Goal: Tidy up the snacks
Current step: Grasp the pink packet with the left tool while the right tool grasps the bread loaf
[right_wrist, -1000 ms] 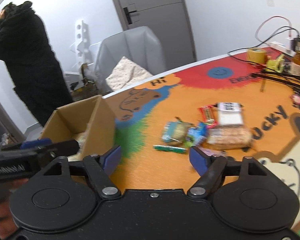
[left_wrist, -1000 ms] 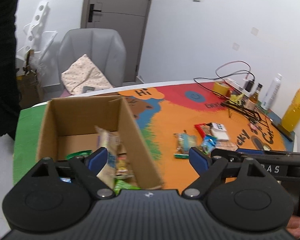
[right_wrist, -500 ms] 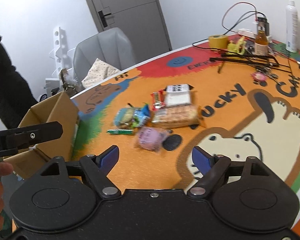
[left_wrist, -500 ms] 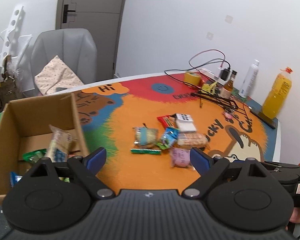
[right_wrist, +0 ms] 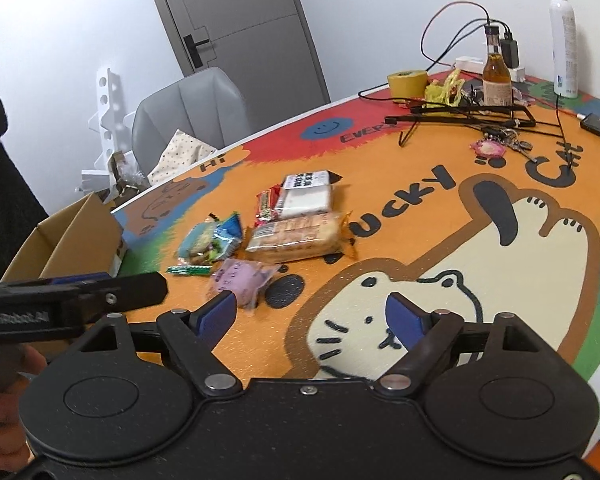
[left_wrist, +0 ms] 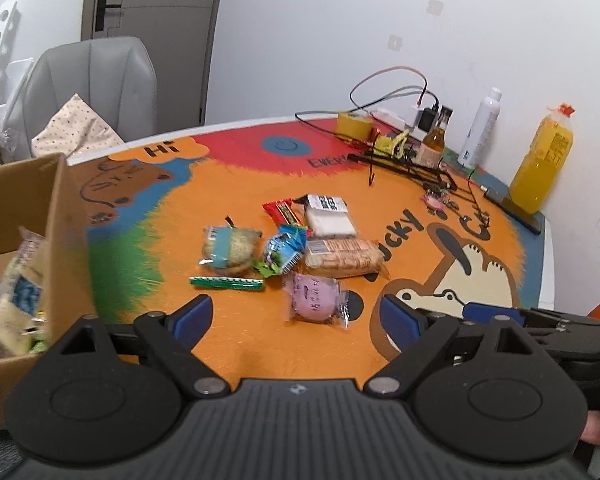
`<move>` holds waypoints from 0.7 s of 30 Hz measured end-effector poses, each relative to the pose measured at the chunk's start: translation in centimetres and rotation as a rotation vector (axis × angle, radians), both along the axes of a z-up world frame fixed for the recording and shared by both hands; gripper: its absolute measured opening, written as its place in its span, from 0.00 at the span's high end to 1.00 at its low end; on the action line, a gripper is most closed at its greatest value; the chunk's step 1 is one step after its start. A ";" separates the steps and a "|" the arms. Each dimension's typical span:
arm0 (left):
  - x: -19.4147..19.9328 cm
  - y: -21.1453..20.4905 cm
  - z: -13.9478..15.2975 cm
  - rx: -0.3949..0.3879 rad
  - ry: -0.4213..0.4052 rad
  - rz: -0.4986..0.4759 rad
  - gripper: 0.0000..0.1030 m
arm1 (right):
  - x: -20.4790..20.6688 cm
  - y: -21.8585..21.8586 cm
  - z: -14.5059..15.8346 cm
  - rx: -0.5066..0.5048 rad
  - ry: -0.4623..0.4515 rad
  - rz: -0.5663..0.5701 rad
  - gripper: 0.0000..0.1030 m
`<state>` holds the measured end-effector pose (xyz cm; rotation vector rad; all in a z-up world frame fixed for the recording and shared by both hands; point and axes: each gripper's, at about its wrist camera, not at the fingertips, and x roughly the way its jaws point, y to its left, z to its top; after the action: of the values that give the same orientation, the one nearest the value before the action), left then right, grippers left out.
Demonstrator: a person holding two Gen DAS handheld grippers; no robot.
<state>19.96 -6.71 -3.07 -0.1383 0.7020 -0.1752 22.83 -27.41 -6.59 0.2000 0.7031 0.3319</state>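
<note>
- Both tongs have swung off the box (left_wrist: 24,216) toward the loose snacks since a second ago; the box now sits at the left edge of the left view.
- Left tongs (left_wrist: 296,316): jaws apart, empty, hovering short of the pile.
- Right tongs (right_wrist: 310,314): jaws apart, empty, beside the left pair.
- Nearest piece: the pink pack (left_wrist: 315,296), just ahead of the left tongs and between their tips; it lies by the left tip of the right tongs (right_wrist: 242,278).
- Beyond it: a green stick (left_wrist: 226,283), a blue pack (left_wrist: 284,250), a biscuit sleeve (left_wrist: 342,258), a white pack (left_wrist: 329,216) and a red bar (left_wrist: 282,211), closely bunched.
- Box holds several packs already.
- Judgement: take the pink pack first. Straddle its middle and close gently, as the wrapper looks soft. Avoid snagging the stick beside it.
</note>
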 end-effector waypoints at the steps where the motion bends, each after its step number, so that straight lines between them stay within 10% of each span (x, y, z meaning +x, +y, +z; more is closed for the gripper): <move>1: 0.4 -0.1 -0.3 0.002 0.009 -0.001 0.14 | 0.3 -0.1 -0.2 0.002 0.005 -0.001 0.20; 21: 7.7 -3.0 -4.5 0.031 0.143 -0.036 0.30 | 6.8 -1.5 -2.6 0.019 0.084 0.006 0.43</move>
<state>27.68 -9.75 -7.59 -0.1094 0.8492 -0.1899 29.63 -28.95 -9.22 0.2306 0.7839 0.3371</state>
